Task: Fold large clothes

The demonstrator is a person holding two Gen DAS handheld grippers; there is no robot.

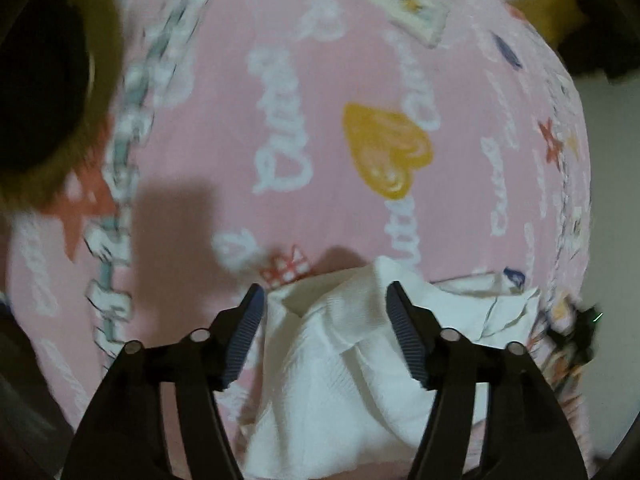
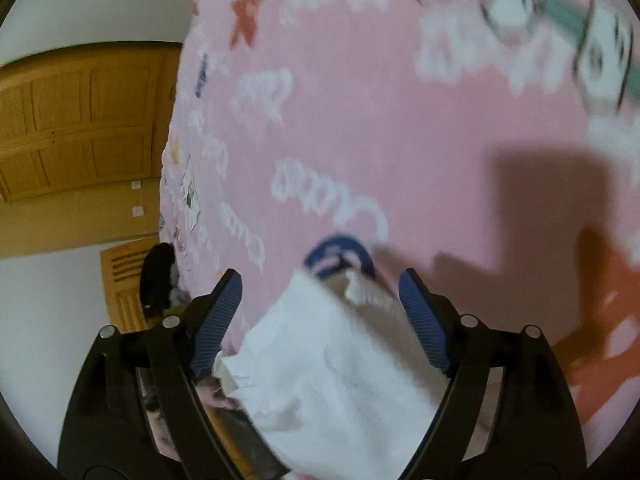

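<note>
A white textured garment [image 1: 332, 356] lies bunched on a pink printed bedsheet [image 1: 328, 92]. My left gripper [image 1: 325, 294] hangs just above it, open, its blue pads [image 1: 245, 336] standing apart on either side of the cloth without pressing it. In the right wrist view another part of the white garment [image 2: 328, 364] lies between the fingers of my right gripper [image 2: 320, 280]. That gripper is open too, with its blue pads [image 2: 426, 328] clear of the fabric. The garment's lower part runs out of both views.
The pink sheet [image 2: 400, 128] carries white lettering, a yellow heart [image 1: 386, 148] and red stars. A wooden door [image 2: 80, 120] and white wall stand past the bed's left edge. A dark round object [image 1: 40, 80] sits at the upper left, a small black thing [image 2: 160, 276] at the bed's edge.
</note>
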